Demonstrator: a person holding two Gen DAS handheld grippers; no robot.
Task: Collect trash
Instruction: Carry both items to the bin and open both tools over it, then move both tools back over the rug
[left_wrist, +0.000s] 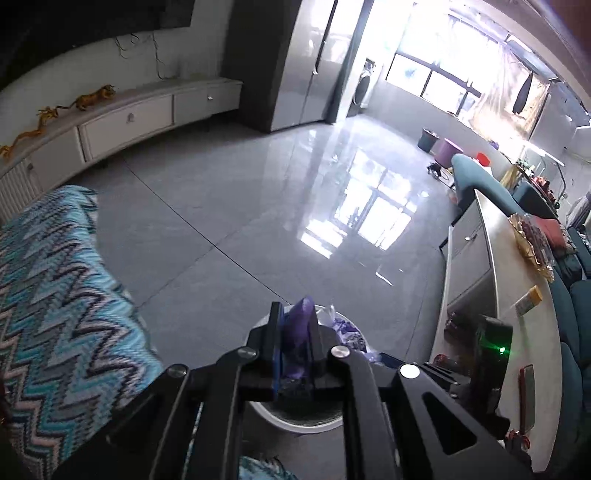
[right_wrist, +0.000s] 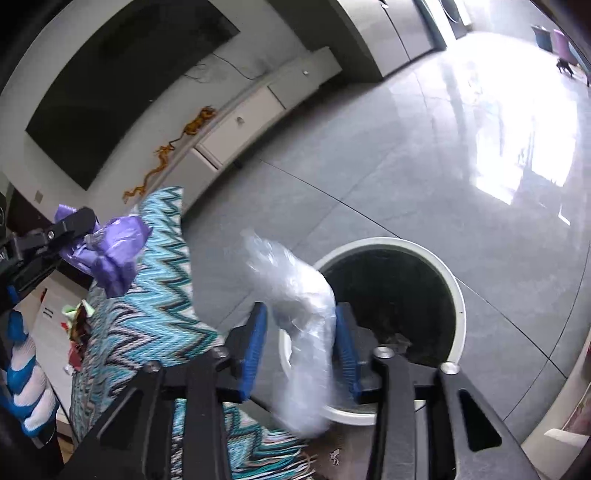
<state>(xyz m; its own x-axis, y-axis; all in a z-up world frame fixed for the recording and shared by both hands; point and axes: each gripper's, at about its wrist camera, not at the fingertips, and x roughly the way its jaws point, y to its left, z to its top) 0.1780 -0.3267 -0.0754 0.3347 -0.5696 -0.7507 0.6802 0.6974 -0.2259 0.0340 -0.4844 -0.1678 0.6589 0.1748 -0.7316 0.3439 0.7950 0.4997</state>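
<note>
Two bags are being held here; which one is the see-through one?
The clear plastic bag between the right gripper fingers, over the bin; the left gripper holds a purple bag.

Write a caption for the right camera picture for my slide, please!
The right gripper holds a clear plastic bag over the white bin.

A: Where is the left black two-finger gripper with blue pads (left_wrist: 295, 332)?

B: In its own view it points to 12 o'clock, jaws pinched nearly together on a crumpled purple plastic wad (left_wrist: 300, 325). The right view shows it at 9 o'clock.

A: And the right black gripper with blue pads (right_wrist: 301, 339)?

B: Jaws wider, pressing a clear crinkled plastic bundle (right_wrist: 299, 314) between them.
</note>
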